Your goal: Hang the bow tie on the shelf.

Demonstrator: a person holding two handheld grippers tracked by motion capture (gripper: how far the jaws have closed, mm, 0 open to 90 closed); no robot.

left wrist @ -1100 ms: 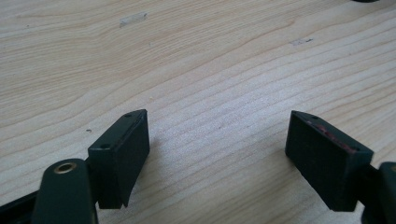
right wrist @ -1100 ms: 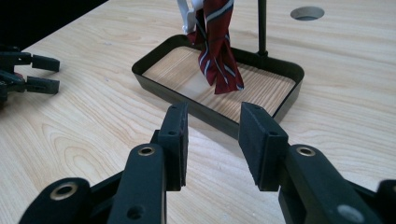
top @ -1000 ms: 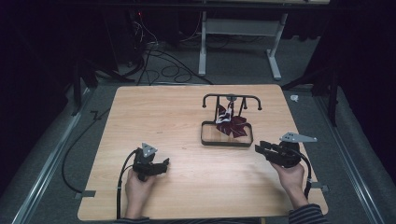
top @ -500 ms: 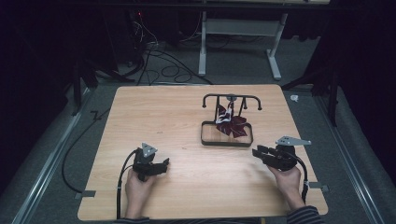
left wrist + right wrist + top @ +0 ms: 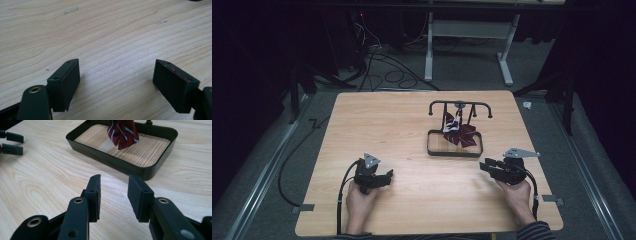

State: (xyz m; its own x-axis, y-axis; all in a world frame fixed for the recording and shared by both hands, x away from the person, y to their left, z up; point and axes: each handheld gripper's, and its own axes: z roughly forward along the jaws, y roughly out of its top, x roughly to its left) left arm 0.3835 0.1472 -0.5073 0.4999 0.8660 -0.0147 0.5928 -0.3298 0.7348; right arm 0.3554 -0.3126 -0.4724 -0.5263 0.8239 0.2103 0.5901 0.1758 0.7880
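A black tray (image 5: pixel 454 153) stands on the wooden table right of centre, with a black rail stand (image 5: pixel 459 103) rising from its far side. A dark red cloth with pale stripes (image 5: pixel 459 134) hangs from the rail down into the tray. My right gripper (image 5: pixel 484 165) is open at the front right, its jaws pointing left past the tray's near corner, with nothing between them. In the right gripper view the tray rim (image 5: pixel 112 161) and cloth (image 5: pixel 122 132) lie just beyond my right gripper (image 5: pixel 115 178). My left gripper (image 5: pixel 387 176) is wide open at the front left over bare wood (image 5: pixel 116 65).
A cable trails from each gripper toward the table's front edge. The left gripper's jaws (image 5: pixel 12 142) show far off at the left of the right gripper view. Dark floor with cables and a white desk frame (image 5: pixel 467 45) lies behind the table.
My right gripper has shifted slightly toward the table's front edge. The left gripper, tray and cloth have stayed put.
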